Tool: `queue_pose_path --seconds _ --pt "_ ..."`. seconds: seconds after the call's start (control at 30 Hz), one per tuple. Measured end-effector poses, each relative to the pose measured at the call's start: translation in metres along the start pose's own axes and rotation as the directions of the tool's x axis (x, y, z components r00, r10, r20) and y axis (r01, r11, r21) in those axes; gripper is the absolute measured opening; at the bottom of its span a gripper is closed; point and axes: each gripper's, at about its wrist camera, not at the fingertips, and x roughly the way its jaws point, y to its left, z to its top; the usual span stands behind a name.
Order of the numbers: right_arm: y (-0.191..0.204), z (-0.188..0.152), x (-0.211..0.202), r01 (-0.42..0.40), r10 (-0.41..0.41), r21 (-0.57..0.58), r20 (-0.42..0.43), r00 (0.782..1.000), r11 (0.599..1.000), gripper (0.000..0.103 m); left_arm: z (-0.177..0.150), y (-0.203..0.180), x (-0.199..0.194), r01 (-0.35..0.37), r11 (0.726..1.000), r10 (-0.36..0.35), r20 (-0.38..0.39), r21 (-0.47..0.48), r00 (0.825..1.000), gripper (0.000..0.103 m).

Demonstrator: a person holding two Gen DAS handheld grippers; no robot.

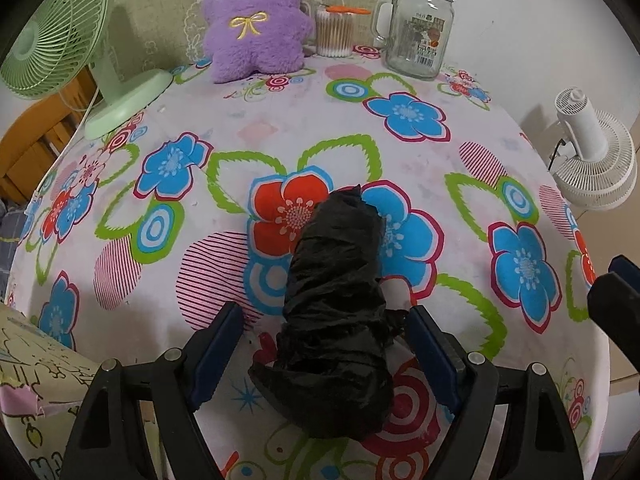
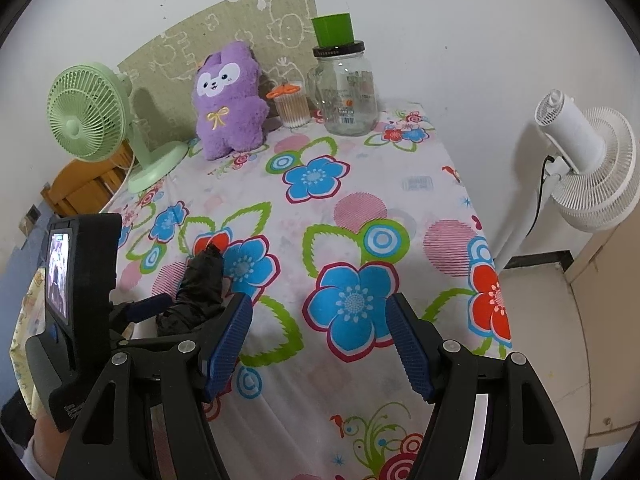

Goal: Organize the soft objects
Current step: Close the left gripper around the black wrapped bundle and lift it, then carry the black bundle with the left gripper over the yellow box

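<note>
**Crumpled black bag lying between spread left fingers**

A rolled black plastic bag [image 1: 336,312], crinkled and glossy, is lying lengthwise on the flower-printed tablecloth [image 1: 460,200], its narrower twisted end pointing toward the far wall. The left gripper [image 1: 324,320] is sitting around its thicker near end with the blue ribbed pads [image 1: 216,352] spread wide; the left pad is standing clear of the plastic, while the right one is sitting just beside a wrinkled flap, and contact there is too close to call. Nothing is being squeezed.

The right gripper [image 2: 320,316] is hovering over a bare stretch of cloth to the right of the bag, its ridged blue pads [image 2: 408,348] likewise wide apart and holding nothing.

At the far edge, a fuzzy purple plush toy [image 1: 252,20] with an embroidered yellow bow is leaning against a pale patterned board. Beside it are standing a clear tub of cotton swabs [image 1: 334,32], a handled glass jar [image 1: 420,28], and a round-caged mint-green desk fan [image 1: 52,32].
</note>
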Motion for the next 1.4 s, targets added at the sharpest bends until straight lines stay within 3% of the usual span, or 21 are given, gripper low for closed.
queue_pose_path --seconds 0.03,0.17,0.3,1.4 --pt "0.0 0.0 0.001 0.0 0.0 0.002 -0.003 1.0 1.0 0.072 0.0 0.0 0.0 0.001 1.0 -0.001 0.002 -0.001 1.0 0.082" --pt "0.0 0.0 0.001 0.0 0.0 0.005 -0.004 1.0 1.0 0.072 0.0 0.001 -0.003 0.003 1.0 -0.003 0.022 0.0 1.0 0.05" --pt "0.002 0.0 -0.002 -0.006 0.006 0.002 -0.001 1.0 1.0 0.072 0.002 0.006 -0.007 0.029 0.999 -0.029 0.019 -0.013 0.999 0.046" --pt "0.027 0.004 -0.056 -0.005 0.006 -0.019 0.082 0.997 1.0 0.072 -0.002 0.015 -0.089 0.053 0.999 -0.054 0.168 0.011 0.984 0.046"
